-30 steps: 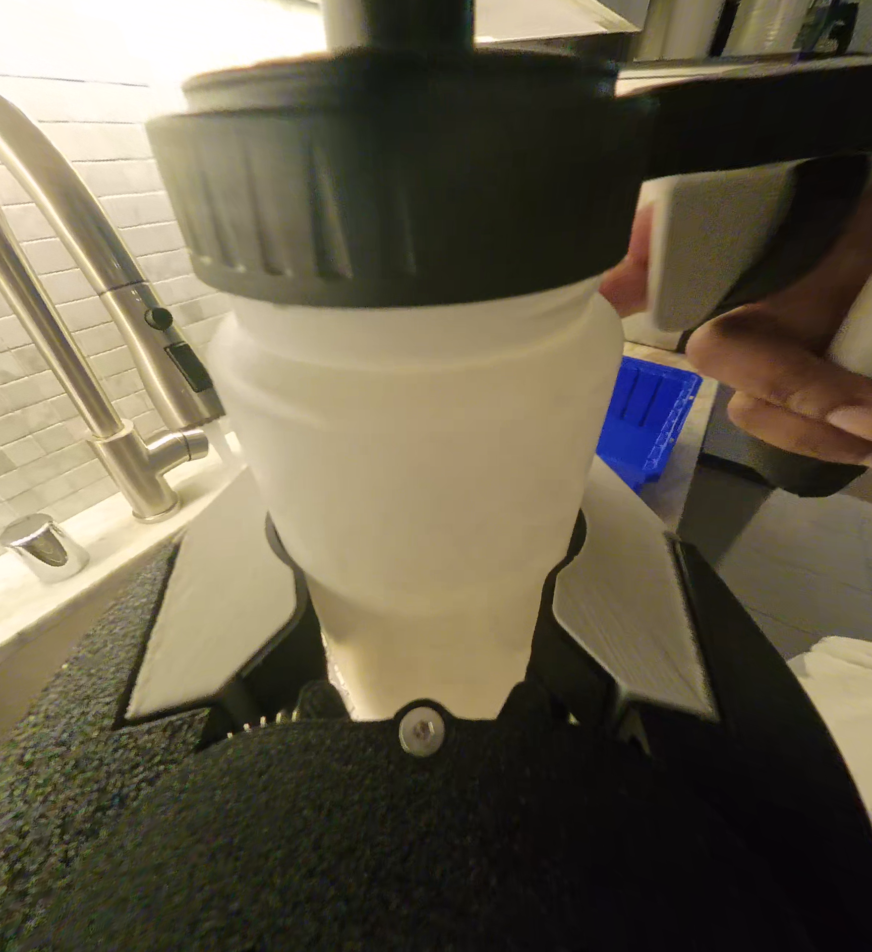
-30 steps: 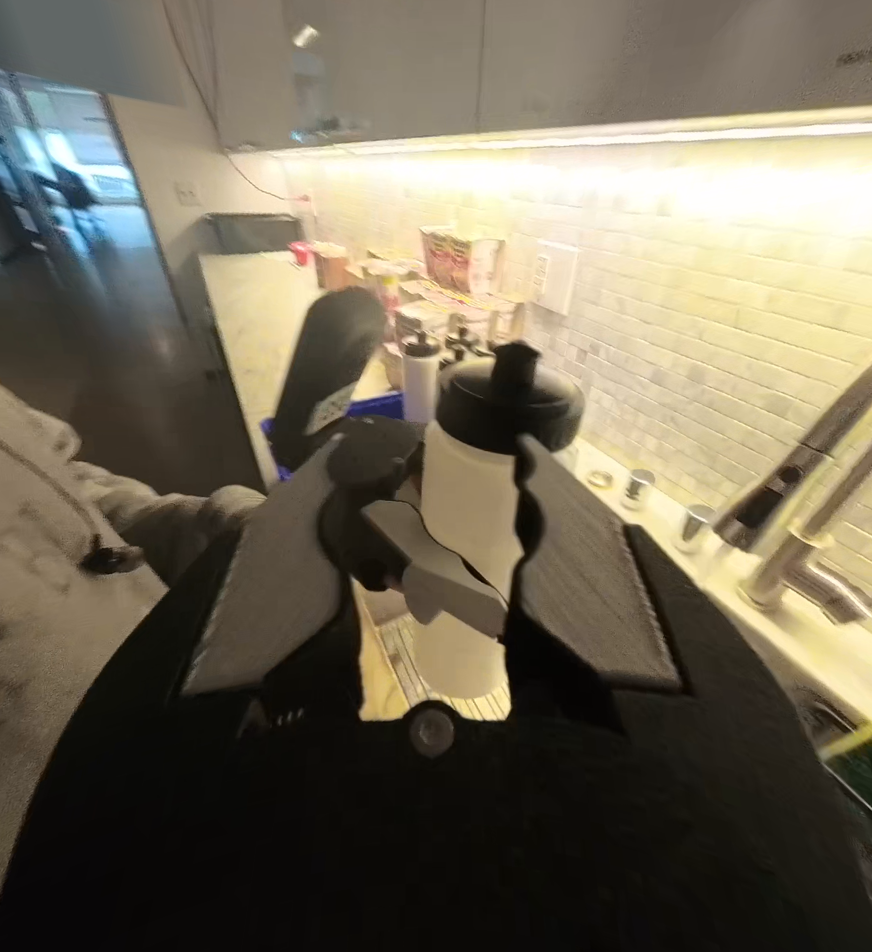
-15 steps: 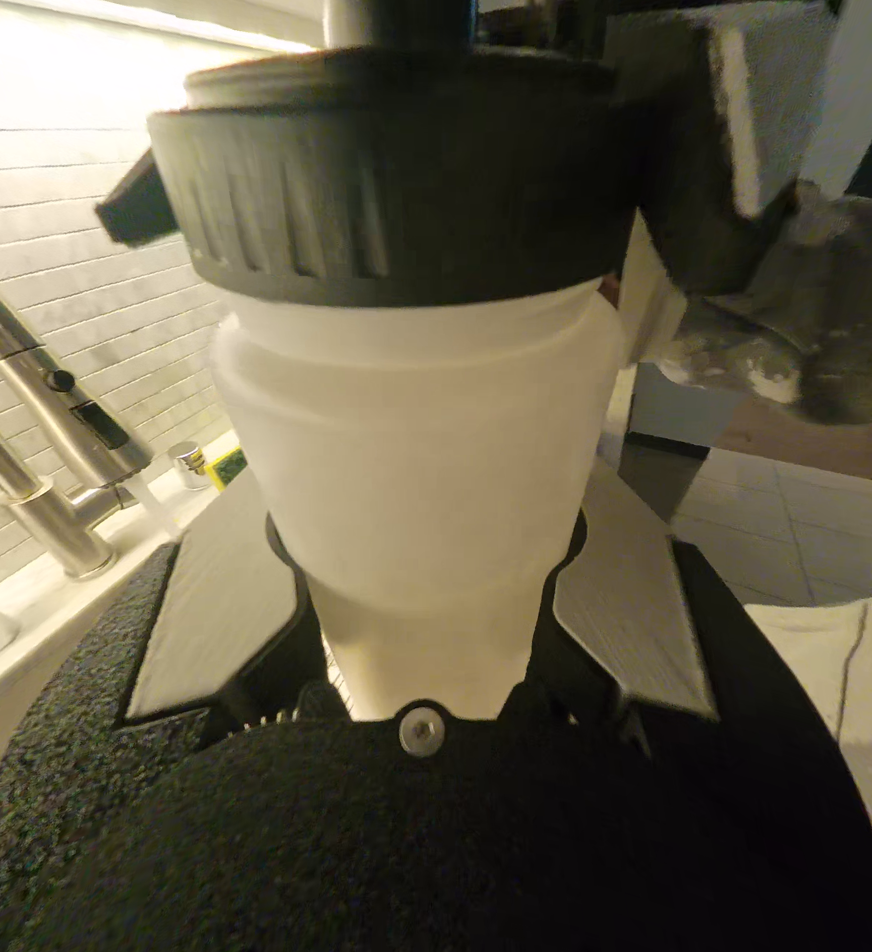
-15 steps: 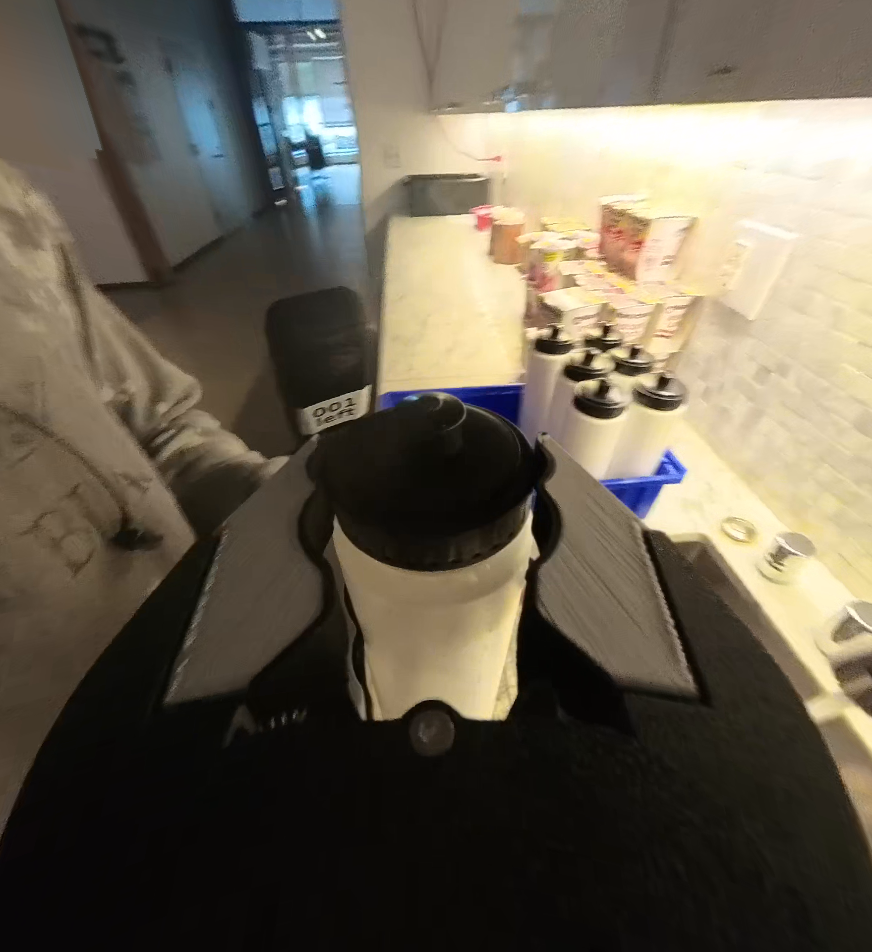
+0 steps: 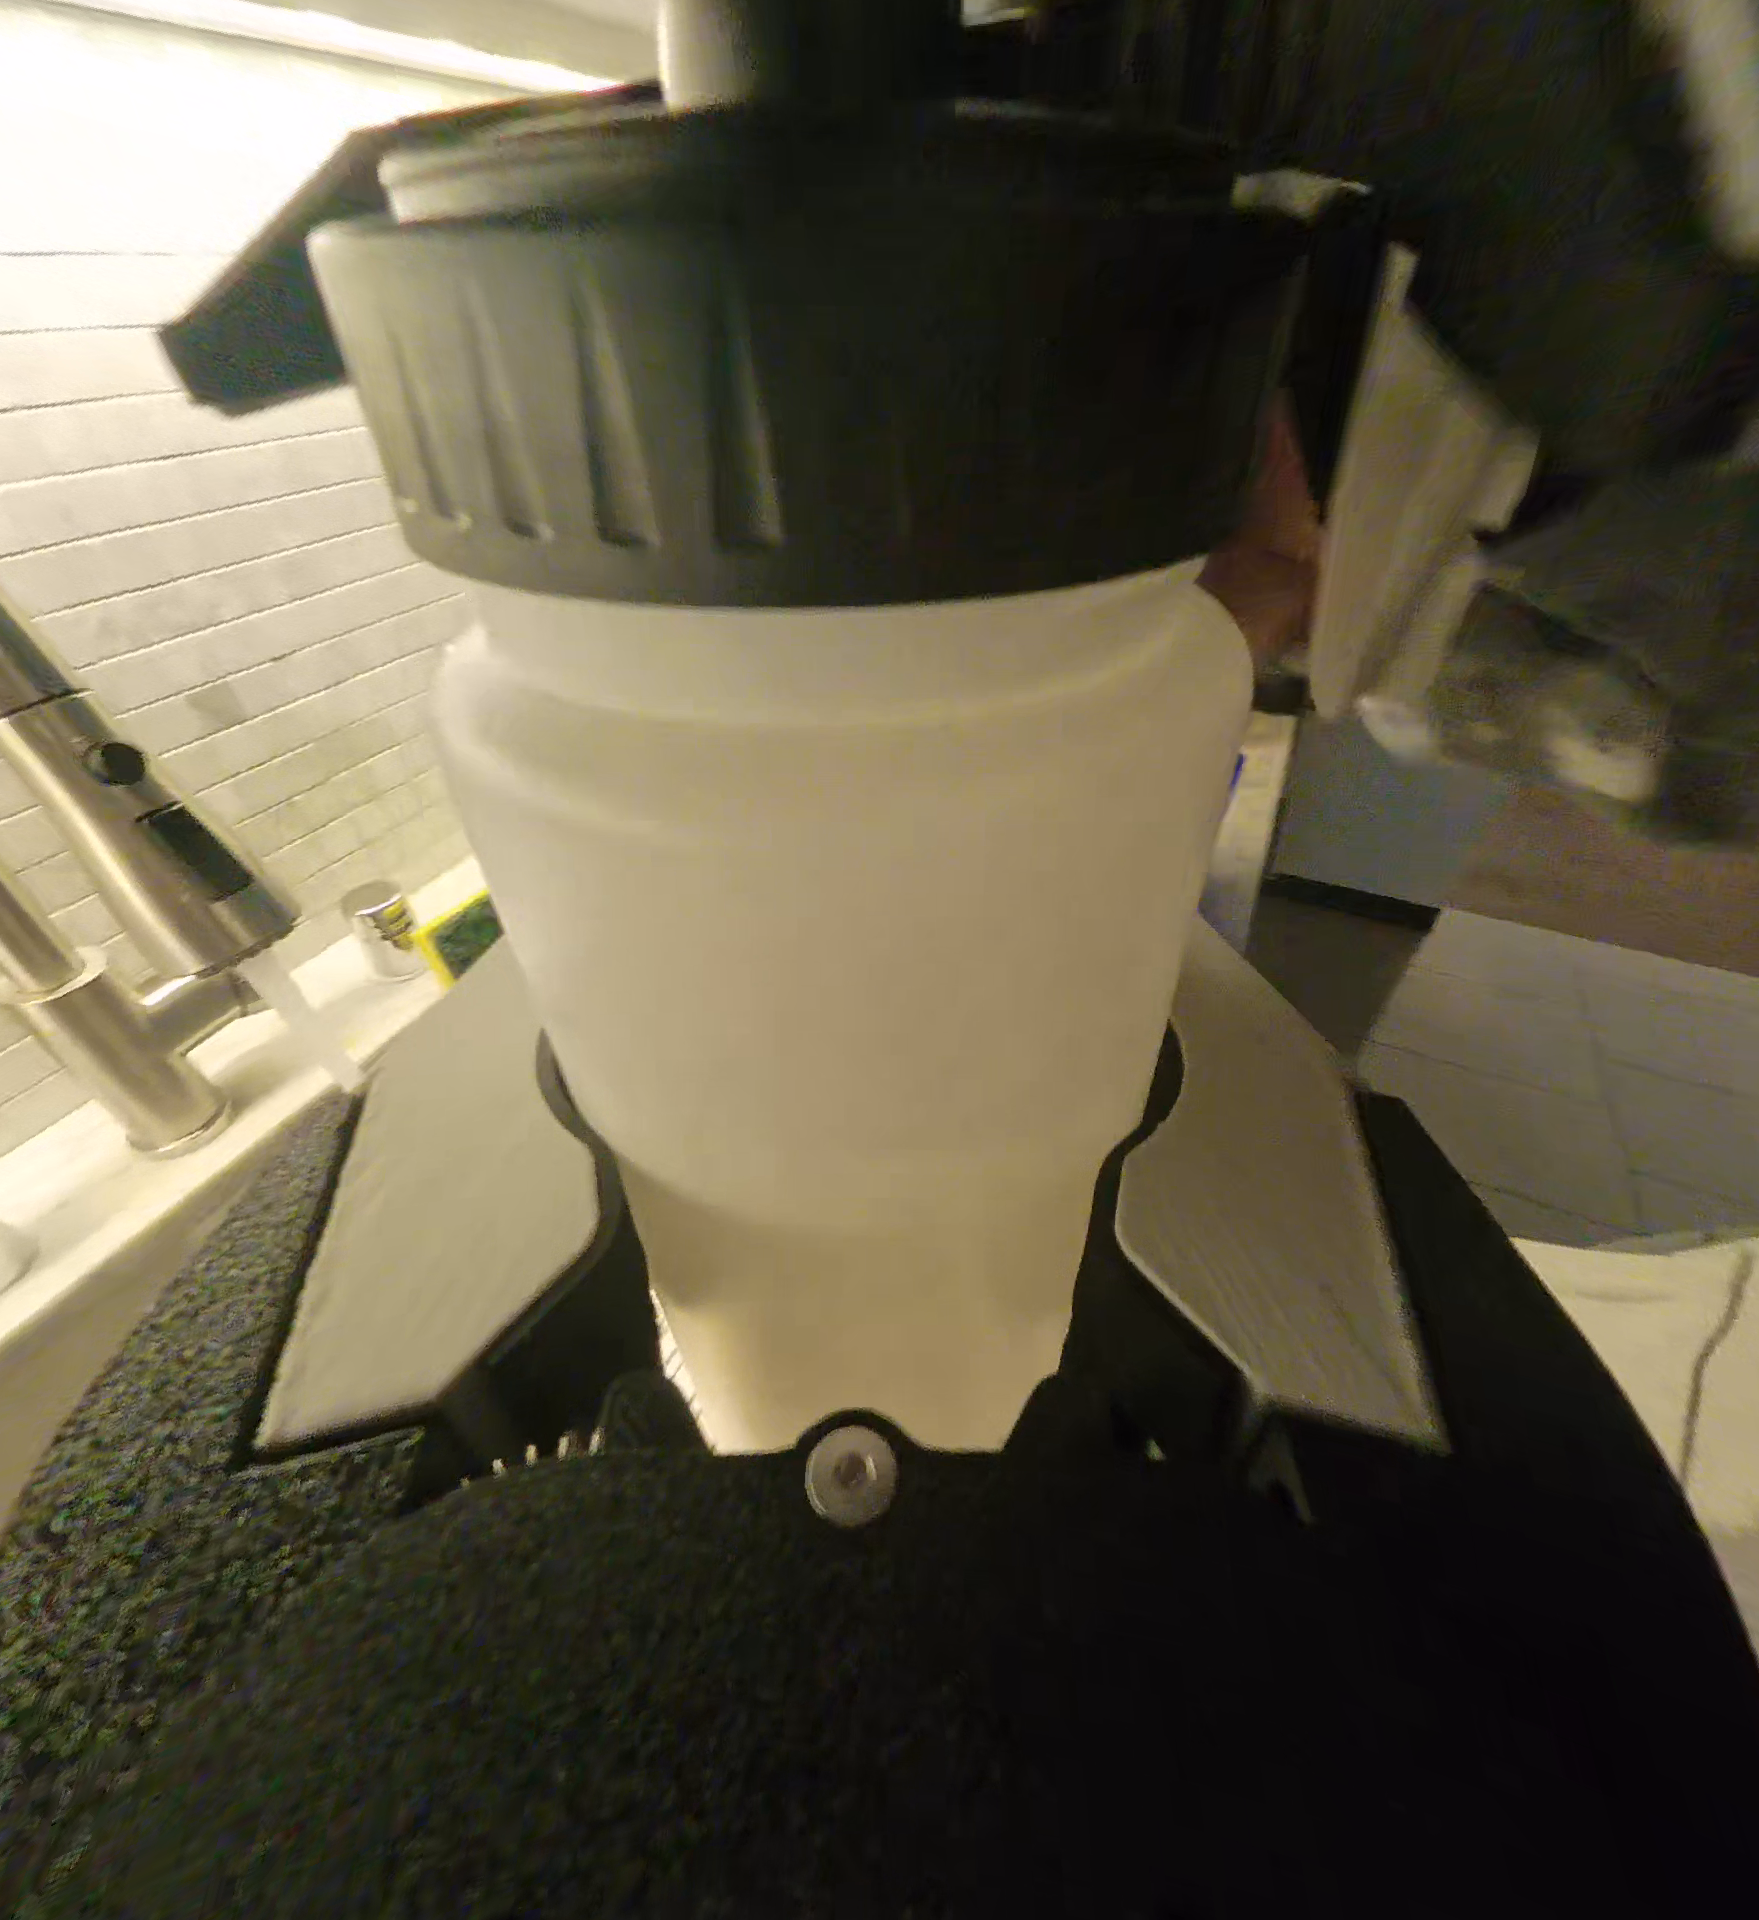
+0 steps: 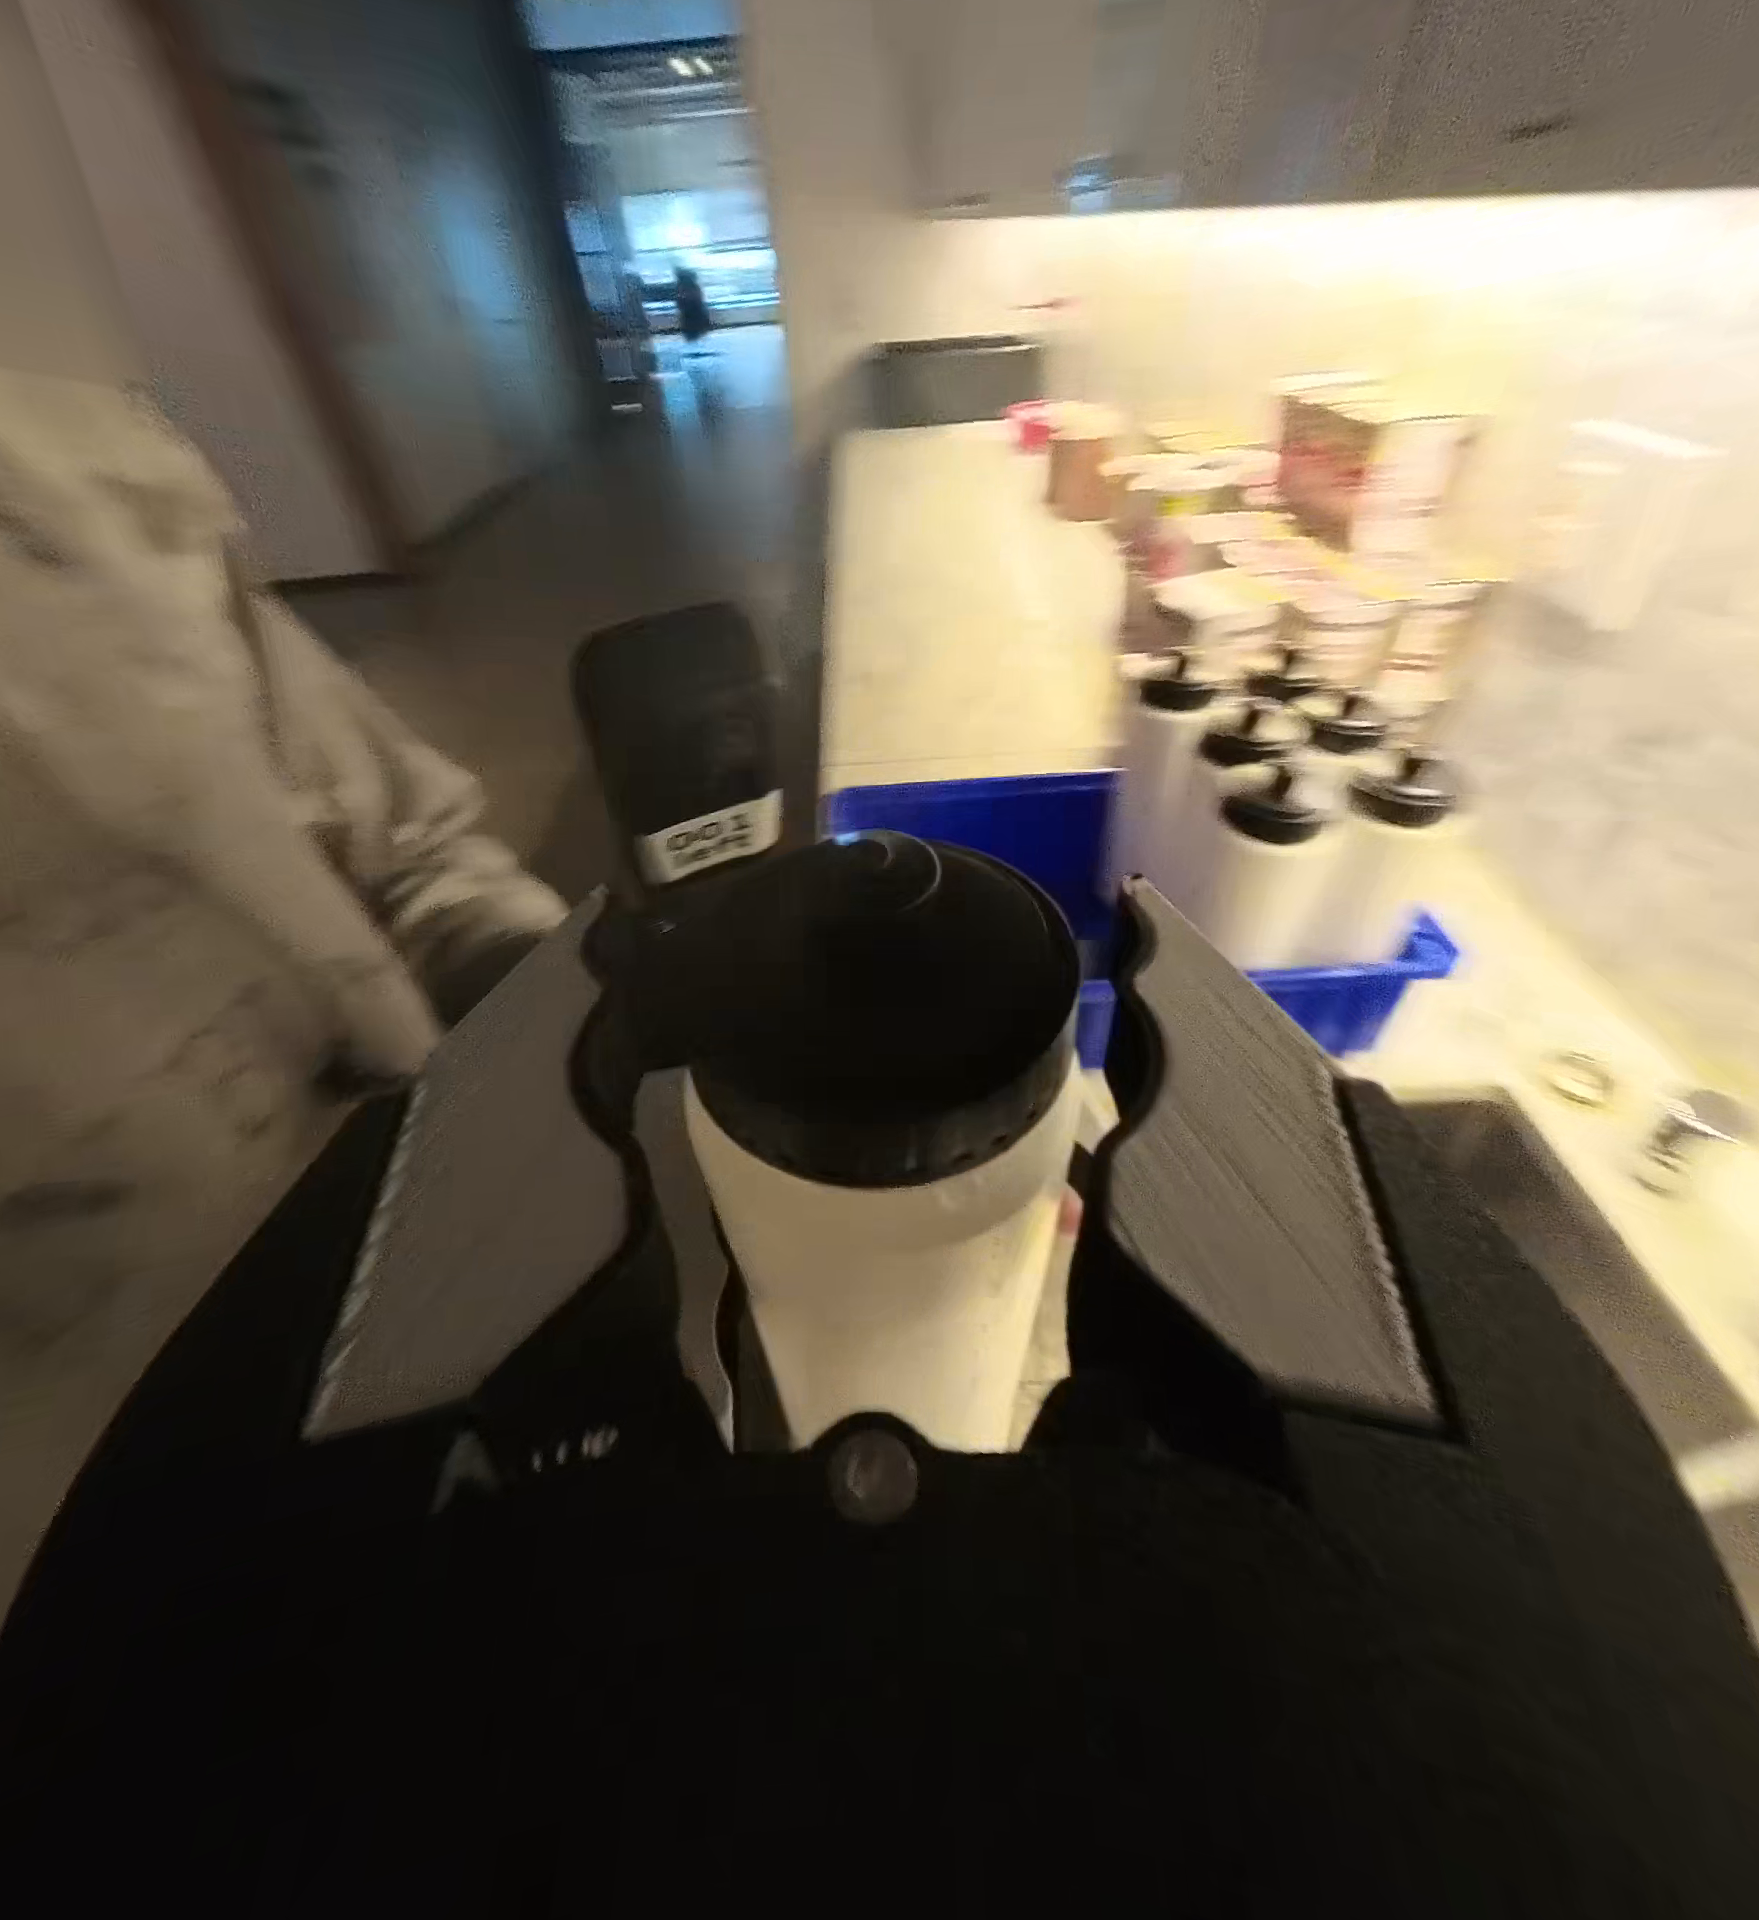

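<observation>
Two tools pinch one white bottle [image 5: 844,883] beside a tiled-wall countertop [image 6: 948,582].

You have two grippers: the left gripper [image 5: 859,1070], low in its view, and the right gripper [image 6: 859,935], mid-frame in its own. Between them is one bottle [image 5: 833,852] with one cap [image 5: 813,395].

At the right of the right view you have one bin [image 6: 1342,997]. It carries about five more bottles [image 6: 1280,883]; blur keeps you from an exact count.

At the left of the left view, count:
- one faucet [image 5: 75,831]
- two chrome knobs [image 5: 376,925]
- one sponge [image 5: 459,930]

One sleeve [image 6: 179,748] fills the left of the right view.
</observation>
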The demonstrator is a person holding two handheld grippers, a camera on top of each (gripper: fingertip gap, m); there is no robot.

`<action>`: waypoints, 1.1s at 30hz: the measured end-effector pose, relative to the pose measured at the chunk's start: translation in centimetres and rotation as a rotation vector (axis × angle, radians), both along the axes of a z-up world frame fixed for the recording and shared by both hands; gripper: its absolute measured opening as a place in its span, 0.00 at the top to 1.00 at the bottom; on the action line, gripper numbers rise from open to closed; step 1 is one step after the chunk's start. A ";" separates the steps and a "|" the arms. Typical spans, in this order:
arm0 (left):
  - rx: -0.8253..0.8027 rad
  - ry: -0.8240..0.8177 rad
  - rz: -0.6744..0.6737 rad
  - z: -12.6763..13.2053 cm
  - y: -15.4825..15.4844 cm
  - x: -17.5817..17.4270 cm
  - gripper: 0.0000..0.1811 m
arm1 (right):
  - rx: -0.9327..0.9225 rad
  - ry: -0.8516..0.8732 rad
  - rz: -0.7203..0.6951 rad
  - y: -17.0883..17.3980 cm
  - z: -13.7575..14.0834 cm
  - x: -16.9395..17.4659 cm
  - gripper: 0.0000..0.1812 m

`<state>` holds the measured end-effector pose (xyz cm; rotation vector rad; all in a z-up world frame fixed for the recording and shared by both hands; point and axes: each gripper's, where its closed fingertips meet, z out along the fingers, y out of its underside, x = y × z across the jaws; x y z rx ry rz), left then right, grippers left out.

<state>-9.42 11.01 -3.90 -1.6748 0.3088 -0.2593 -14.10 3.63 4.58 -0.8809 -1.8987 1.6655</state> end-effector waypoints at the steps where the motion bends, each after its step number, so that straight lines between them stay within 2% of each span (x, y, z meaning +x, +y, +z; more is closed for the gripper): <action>1: -0.001 0.003 -0.023 0.2 -0.2 0.3 0.44 | -0.010 -0.035 0.099 -0.7 -0.2 0.6 0.52; 3: -0.001 0.013 -0.050 0.5 -0.5 0.8 0.44 | 0.008 -0.062 0.142 -1.2 -0.7 0.4 0.54; 6: -0.002 0.001 -0.022 0.9 -0.5 0.2 0.44 | -0.055 0.027 0.013 -0.9 0.2 -0.6 0.55; 8: -0.007 0.025 0.046 0.7 -0.2 -0.9 0.44 | -0.043 0.082 -0.214 0.2 0.2 -1.8 0.55; 11: -0.035 0.059 0.152 -0.3 0.5 -2.7 0.44 | 0.091 0.104 -0.693 2.9 -1.0 -3.0 0.55; 12: -0.041 0.059 0.167 -0.6 0.6 -3.0 0.44 | 0.186 0.102 -0.801 3.4 -1.5 -2.9 0.55; 13: -0.043 0.053 0.168 -0.9 0.7 -3.1 0.44 | 0.234 0.102 -0.828 3.2 -1.6 -2.9 0.55; 15: -0.035 0.027 0.149 -0.8 0.6 -3.0 0.44 | 0.112 0.067 -0.764 3.1 -1.2 -2.9 0.55; 18: -0.024 0.023 0.117 -0.3 0.5 -2.5 0.44 | -0.016 -0.001 -0.578 3.3 -0.6 -2.9 0.56; 21: -0.011 0.035 0.084 0.1 0.4 -2.1 0.44 | 0.017 -0.009 -0.363 1.8 -0.6 -2.7 0.57; 25: -0.012 0.022 0.032 0.2 0.3 -1.5 0.44 | 0.064 0.023 -0.143 1.0 -0.7 -2.0 0.56; 29: -0.008 -0.025 -0.020 -0.9 0.1 -0.6 0.44 | -0.001 0.040 -0.105 1.0 -2.1 -1.7 0.57; 33: 0.000 -0.057 -0.051 -4.4 -0.3 0.7 0.44 | 0.027 0.002 -0.122 0.5 -6.2 -0.8 0.57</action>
